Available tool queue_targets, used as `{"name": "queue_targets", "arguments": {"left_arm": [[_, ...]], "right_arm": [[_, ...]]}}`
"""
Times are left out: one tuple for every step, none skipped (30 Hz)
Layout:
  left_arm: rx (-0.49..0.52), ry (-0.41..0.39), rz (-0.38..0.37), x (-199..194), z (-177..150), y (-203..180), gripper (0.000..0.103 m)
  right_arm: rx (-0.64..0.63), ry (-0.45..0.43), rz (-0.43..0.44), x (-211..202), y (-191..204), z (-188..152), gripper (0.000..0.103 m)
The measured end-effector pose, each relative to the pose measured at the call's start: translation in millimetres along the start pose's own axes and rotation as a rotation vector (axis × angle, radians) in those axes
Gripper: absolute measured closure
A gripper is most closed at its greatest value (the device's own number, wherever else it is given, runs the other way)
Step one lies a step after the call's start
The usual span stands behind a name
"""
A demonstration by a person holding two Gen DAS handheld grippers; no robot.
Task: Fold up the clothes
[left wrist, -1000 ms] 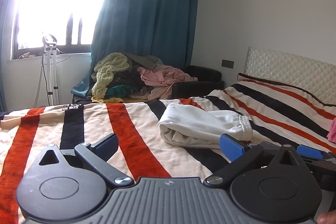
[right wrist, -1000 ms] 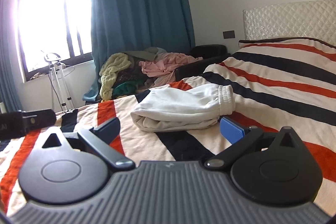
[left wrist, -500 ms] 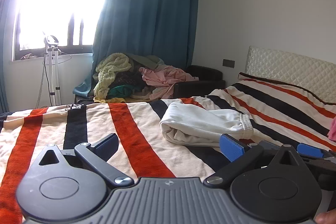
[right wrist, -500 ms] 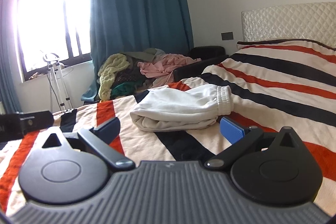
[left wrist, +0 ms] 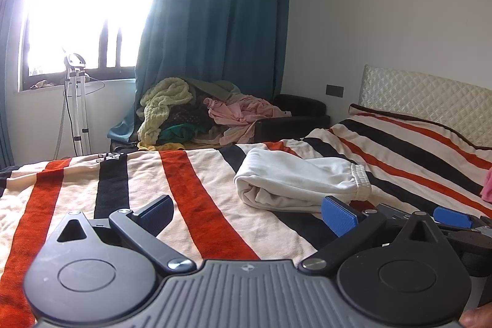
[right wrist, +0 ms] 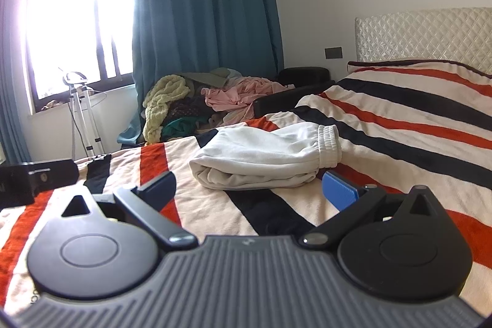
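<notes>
A folded white garment (left wrist: 295,180) with an elastic cuff lies on the striped bed; it also shows in the right wrist view (right wrist: 261,159). My left gripper (left wrist: 246,211) is open and empty, held just in front of the garment and to its left. My right gripper (right wrist: 249,189) is open and empty, low over the bed right in front of the garment. The right gripper's blue fingertips (left wrist: 452,217) show at the right edge of the left wrist view. The left gripper's body (right wrist: 33,177) shows at the left edge of the right wrist view.
The bed has a blanket (left wrist: 200,195) with red, black and cream stripes and a quilted headboard (right wrist: 424,33). A pile of clothes (left wrist: 209,119) lies on a dark sofa beyond the bed. A garment steamer stand (left wrist: 77,100) is by the window. A pink cloth (left wrist: 487,183) is at the right edge.
Both grippers have drifted slightly; the view has tilted up a little. The garment lies unmoved and both grippers stay open.
</notes>
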State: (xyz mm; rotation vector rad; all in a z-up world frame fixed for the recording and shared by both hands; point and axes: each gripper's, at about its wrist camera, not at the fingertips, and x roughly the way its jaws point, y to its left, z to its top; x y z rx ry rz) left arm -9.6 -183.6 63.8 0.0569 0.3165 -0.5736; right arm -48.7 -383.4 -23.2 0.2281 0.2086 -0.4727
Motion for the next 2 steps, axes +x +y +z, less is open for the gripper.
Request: {"name": "queue_targets", "arguments": {"left_arm": [[-0.001, -0.002, 0.002, -0.7, 0.0, 0.2, 0.000], [-0.002, -0.003, 0.004, -1.3, 0.0, 0.3, 0.000]], "right_arm": [[0.004, 0.001, 0.000, 0.1, -0.5, 0.1, 0.000], [0.007, 0.002, -0.001, 0.5, -1.0, 0.3, 0.000]]}}
